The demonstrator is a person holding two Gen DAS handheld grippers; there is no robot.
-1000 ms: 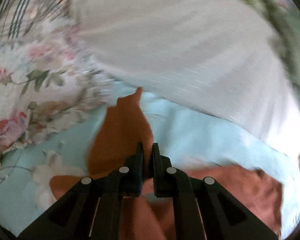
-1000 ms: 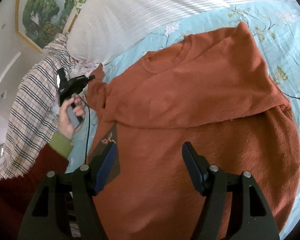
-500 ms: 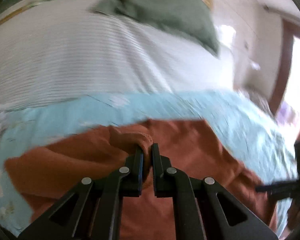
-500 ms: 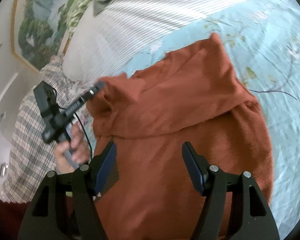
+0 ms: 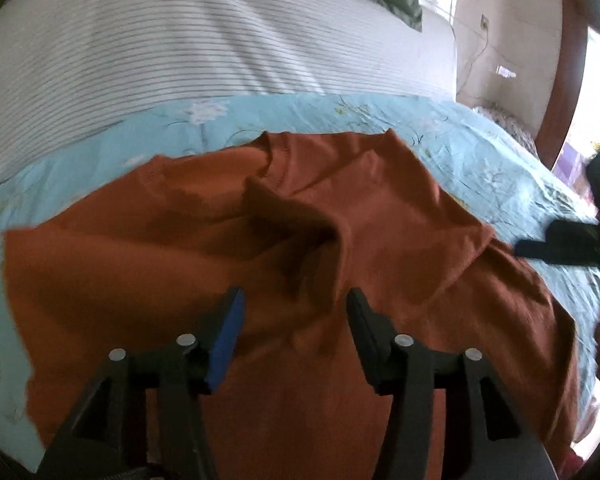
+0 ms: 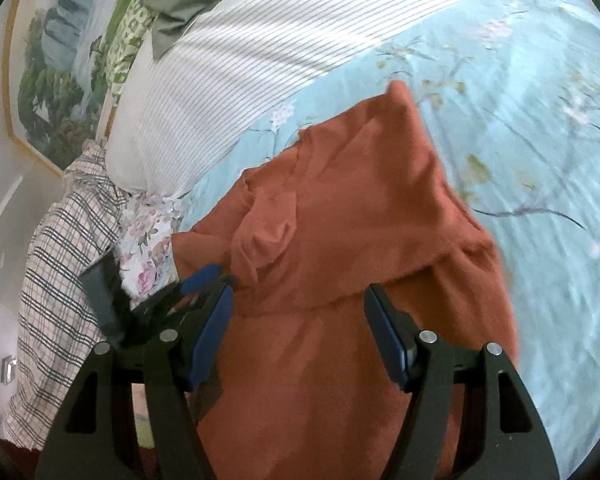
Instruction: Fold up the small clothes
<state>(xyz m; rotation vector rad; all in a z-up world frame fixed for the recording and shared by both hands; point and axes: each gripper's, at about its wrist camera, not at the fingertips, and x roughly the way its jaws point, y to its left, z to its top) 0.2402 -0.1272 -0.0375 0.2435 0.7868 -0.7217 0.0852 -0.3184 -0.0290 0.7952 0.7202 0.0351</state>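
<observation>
While the rust-orange knit sweater (image 6: 340, 208) lies spread on the pale blue floral bedsheet (image 6: 520, 100), both tools hang above it with nothing in them. The left gripper (image 5: 292, 316) shows its fingers (image 5: 228, 320) spread wide over the middle of the garment, no cloth between them. The right gripper (image 6: 296, 328) is just as wide, its blue-padded fingers (image 6: 384, 336) hovering above the lower body of the sweater, touching nothing that I can make out. Now the progress: one sleeve looks folded in across the chest, its edge running as a diagonal line over the front, and a small bunched lump of sleeve cloth (image 6: 264, 236) sits near the collar on the other side, just beside the left tool. So the sleeve folds seem to be in, though that lump looks untidy and probably wants flattening. The body is still full length, so by my reading the bottom-to-top fold remains, and likely a final halving. Behind it sit the white striped pillow (image 6: 260, 60) and, off to the side, a checked cloth (image 6: 60, 260) and a pink-flowered fabric (image 6: 148, 240), which may be more pieces waiting, though I cannot say.
</observation>
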